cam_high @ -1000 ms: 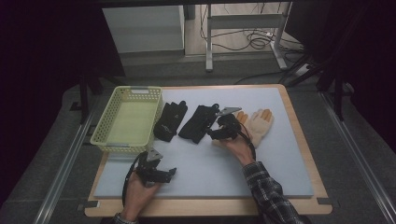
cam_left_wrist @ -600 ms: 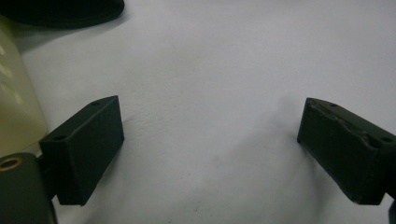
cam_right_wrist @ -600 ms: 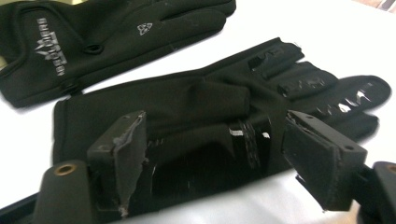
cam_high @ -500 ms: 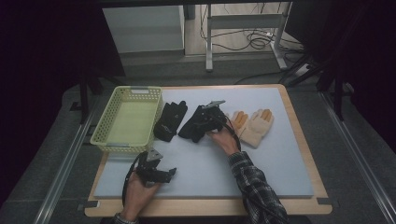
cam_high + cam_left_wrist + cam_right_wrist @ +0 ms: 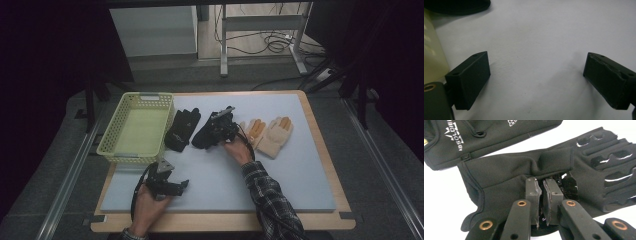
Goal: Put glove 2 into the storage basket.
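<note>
Two black gloves lie side by side on the pale mat [image 5: 280, 185]. My right gripper [image 5: 214, 131] rests on the right-hand black glove [image 5: 201, 138]. In the right gripper view its jaws [image 5: 542, 182] have just been closing and now pinch a raised fold of that glove [image 5: 506, 170], near the base of the fingers. The other black glove [image 5: 182, 129] [image 5: 486, 132] lies just to the left. My left gripper [image 5: 179, 187] sits low over the mat near the front edge, its jaws [image 5: 536, 65] wide open with only bare mat between them.
A yellow mesh basket [image 5: 116, 145] stands at the left of the mat; its wall [image 5: 431, 57] is close beside the left gripper. Two tan gloves [image 5: 252, 130] [image 5: 276, 136] lie right of the black pair. The mat sits on a wooden board [image 5: 320, 135].
The right gripper moved left from beside the tan gloves onto the right-hand black glove and its jaws closed on the fabric. The left gripper kept still.
</note>
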`<state>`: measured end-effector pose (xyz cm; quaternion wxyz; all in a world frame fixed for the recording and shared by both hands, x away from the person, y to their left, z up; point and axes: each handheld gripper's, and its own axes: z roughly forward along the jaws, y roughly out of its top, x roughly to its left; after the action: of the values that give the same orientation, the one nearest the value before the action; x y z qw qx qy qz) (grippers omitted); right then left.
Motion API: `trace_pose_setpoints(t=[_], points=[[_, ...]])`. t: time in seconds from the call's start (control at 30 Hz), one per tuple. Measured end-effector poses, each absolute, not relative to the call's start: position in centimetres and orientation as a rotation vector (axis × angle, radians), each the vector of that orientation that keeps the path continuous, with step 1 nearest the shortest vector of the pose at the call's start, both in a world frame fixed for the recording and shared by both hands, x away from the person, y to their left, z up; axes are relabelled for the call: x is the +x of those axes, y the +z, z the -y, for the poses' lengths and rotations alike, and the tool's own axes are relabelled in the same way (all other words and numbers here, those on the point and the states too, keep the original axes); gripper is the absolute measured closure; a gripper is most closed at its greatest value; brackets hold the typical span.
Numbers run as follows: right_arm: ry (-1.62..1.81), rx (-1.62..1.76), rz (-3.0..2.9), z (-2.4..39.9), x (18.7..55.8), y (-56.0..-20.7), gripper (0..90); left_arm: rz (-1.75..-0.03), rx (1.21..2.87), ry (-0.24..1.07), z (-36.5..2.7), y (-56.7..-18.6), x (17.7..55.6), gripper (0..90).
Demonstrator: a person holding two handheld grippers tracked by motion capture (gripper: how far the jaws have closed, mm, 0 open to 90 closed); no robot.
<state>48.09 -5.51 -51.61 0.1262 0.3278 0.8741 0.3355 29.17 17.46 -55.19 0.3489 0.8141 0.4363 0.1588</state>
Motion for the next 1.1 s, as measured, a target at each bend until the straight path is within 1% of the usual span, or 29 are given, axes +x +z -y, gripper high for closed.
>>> trace_pose_setpoints(t=[0.17, 0.2, 0.3, 0.33, 0.4, 0.43, 0.5, 0.53, 0.6, 0.67, 0.7, 0.83, 1.1], points=[[1.007, 0.913, -2.547, 6.0, 47.3, -50.3, 82.9, -1.13, 2.112, 0.411, -17.5, -55.2, 29.2, 7.4], [1.038, 0.882, -2.548, 6.2, 46.5, -49.5, 82.8, -1.129, 2.114, 0.413, -17.5, -55.2, 29.2, 7.4], [1.066, 0.851, -2.551, 6.4, 45.7, -48.8, 82.8, -1.129, 2.113, 0.413, -17.5, -55.2, 29.2, 7.4], [1.095, 0.829, -2.552, 6.7, 44.7, -48.0, 82.8, -1.129, 2.113, 0.413, -17.5, -55.2, 29.2, 7.4], [1.111, 0.816, -2.561, 6.8, 44.2, -47.7, 82.8, -1.129, 2.112, 0.413, -17.5, -55.2, 29.2, 7.4], [1.124, 0.782, -2.568, 7.1, 43.0, -47.1, 82.8, -1.129, 2.112, 0.414, -17.5, -55.2, 29.2, 7.4], [1.14, 0.746, -2.583, 7.5, 41.7, -46.7, 82.7, -1.129, 2.111, 0.413, -17.5, -55.2, 29.2, 7.4], [1.14, 0.746, -2.583, 7.5, 41.7, -46.7, 82.7, -1.129, 2.112, 0.413, -17.5, -55.2, 29.2, 7.4], [1.169, 0.706, -2.608, 8.4, 39.6, -46.6, 82.6, -1.129, 2.112, 0.415, -17.5, -55.2, 29.2, 7.4], [1.196, 0.689, -2.631, 9.1, 38.2, -46.9, 82.6, -1.132, 2.107, 0.415, -17.4, -55.2, 29.2, 7.4], [1.196, 0.689, -2.631, 9.1, 38.2, -46.9, 82.6, -1.132, 2.107, 0.415, -17.4, -55.2, 29.2, 7.4], [1.213, 0.641, -2.679, 10.2, 35.4, -48.2, 82.6, -1.135, 2.101, 0.415, -17.4, -55.2, 29.2, 7.4], [1.22, 0.581, -2.731, 10.5, 33.0, -49.8, 82.4, -1.137, 2.098, 0.414, -17.4, -55.2, 29.2, 7.4]])
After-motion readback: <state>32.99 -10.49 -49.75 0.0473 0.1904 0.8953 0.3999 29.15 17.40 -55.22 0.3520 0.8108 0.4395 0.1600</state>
